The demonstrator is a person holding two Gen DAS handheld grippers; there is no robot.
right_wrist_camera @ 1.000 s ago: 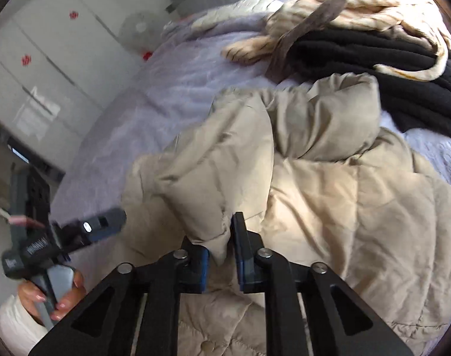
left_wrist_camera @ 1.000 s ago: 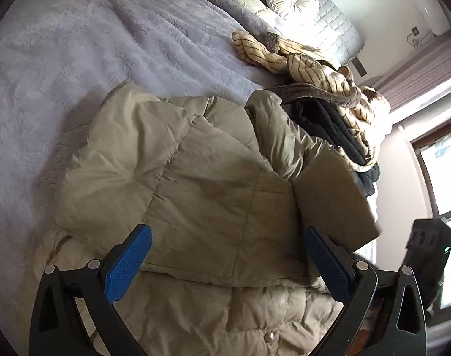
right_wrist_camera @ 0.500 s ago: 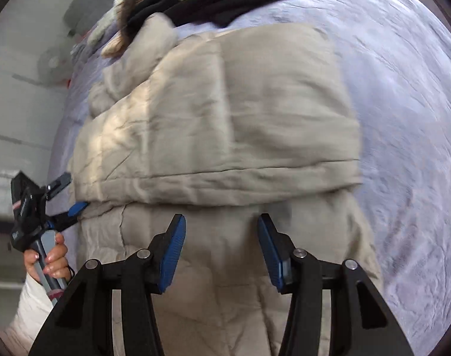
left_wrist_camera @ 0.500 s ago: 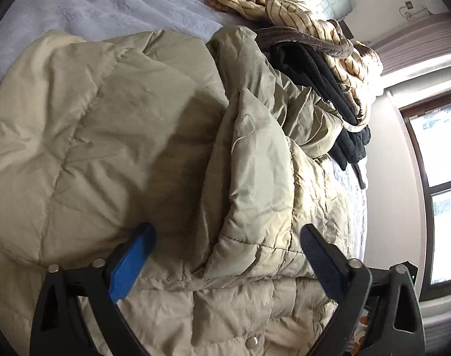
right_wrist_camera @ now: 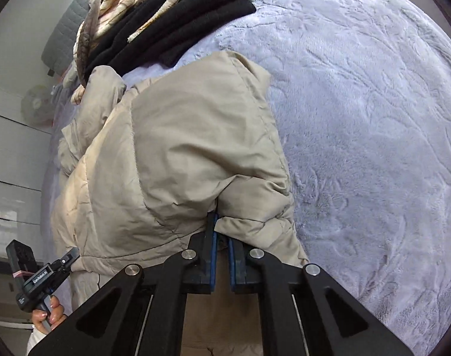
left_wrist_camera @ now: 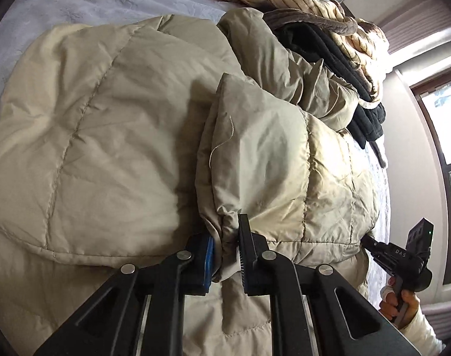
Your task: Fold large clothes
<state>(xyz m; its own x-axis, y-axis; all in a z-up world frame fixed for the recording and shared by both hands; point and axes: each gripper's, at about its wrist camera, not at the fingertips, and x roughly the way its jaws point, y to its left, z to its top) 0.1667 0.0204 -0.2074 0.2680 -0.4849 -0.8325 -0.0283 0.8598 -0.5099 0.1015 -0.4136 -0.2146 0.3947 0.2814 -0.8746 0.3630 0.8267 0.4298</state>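
Daylight enters from the window (left_wrist_camera: 445, 136) at the right of the left wrist view, glazing the jacket (left_wrist_camera: 270, 154) and leaving soft shadow in its folds. Both views are sharp, with strong fisheye bending and dark vignetted corners.

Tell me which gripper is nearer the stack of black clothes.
Right, though narrowly. The right gripper grips the beige puffer jacket on the side bordering the black clothes; the left gripper clamps a fold farther across.
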